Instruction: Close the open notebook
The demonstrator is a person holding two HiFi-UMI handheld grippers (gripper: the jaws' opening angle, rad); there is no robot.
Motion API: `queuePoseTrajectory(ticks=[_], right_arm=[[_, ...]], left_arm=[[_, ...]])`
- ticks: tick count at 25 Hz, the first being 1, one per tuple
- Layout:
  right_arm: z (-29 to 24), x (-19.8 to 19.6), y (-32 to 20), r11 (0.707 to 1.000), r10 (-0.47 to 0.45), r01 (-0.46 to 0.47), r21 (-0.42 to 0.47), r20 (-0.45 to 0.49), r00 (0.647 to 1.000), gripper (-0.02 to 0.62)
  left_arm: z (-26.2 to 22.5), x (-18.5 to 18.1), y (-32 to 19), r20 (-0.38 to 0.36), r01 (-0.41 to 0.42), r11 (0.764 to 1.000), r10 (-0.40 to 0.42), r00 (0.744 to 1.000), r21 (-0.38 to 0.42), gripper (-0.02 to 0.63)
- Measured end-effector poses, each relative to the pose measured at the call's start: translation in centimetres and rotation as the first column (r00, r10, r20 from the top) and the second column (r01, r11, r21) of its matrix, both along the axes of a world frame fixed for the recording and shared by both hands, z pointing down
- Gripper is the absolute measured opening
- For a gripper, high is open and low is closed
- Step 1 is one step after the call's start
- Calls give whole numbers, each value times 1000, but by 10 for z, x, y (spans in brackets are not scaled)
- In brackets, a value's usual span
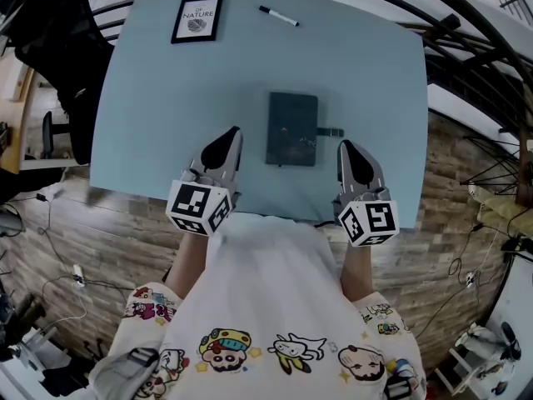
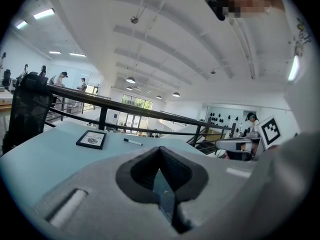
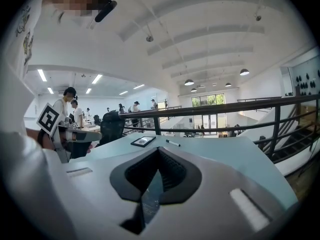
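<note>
A dark notebook (image 1: pixel 292 128) lies flat on the light blue table (image 1: pixel 158 107) with its cover facing up; a small strap (image 1: pixel 331 132) sticks out from its right edge. My left gripper (image 1: pixel 235 132) rests just left of the notebook, jaws shut and empty. To the notebook's right sits my right gripper (image 1: pixel 344 146), also shut with nothing held. Neither touches the notebook. In the left gripper view the jaws (image 2: pixel 160 149) meet in a closed point, as they do in the right gripper view (image 3: pixel 159 150); the notebook is hidden behind the gripper bodies there.
A framed picture (image 1: pixel 197 19) stands at the table's far left and a black pen (image 1: pixel 278 15) lies at the far middle. A black railing (image 1: pixel 466 48) curves round the right side. Both grippers are near the table's front edge, by the person's white shirt (image 1: pixel 275 290).
</note>
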State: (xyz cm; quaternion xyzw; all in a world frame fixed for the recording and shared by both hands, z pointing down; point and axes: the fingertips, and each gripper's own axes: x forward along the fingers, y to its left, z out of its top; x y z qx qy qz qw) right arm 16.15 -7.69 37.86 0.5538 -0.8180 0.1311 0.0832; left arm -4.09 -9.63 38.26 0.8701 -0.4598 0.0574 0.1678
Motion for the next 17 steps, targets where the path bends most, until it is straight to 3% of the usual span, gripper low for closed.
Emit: queuePoseTrajectory(ticks=[17], right_arm=[[3,-1,-3,1000,-9,9,-13,1,1000,6]], left_arm=[[1,-4,-3,-7,13,1000,-13,1000,-5,-2]])
